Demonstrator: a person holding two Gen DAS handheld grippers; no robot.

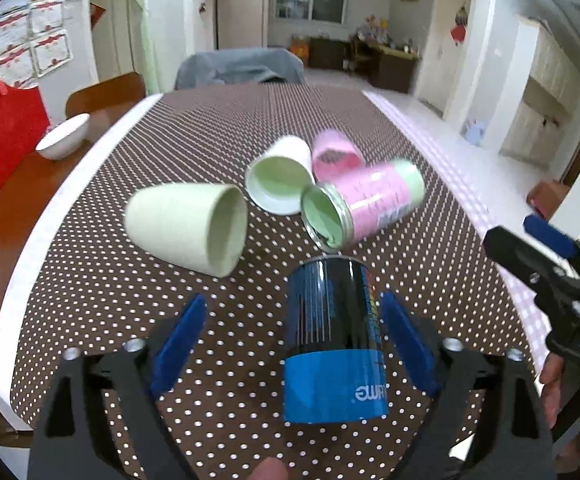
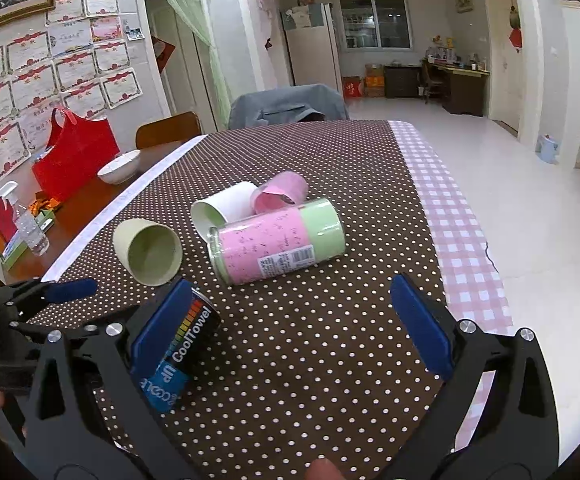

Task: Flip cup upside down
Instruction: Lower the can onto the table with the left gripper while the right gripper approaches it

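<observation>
A black and blue can stands on the dotted tablecloth with its print upside down. It sits between the fingers of my open left gripper, closer to the right pad, and I cannot tell whether it touches that pad. Beyond it, all on their sides, lie a pale green cup, a white cup, a pink cup and a pink and green canister. My right gripper is open and holds nothing. Its left finger partly hides the can.
A white bowl, a red bag and a spray bottle stand on the bare wood at the left. A grey-covered chair is at the far end. Pink checked cloth runs along the table's right edge.
</observation>
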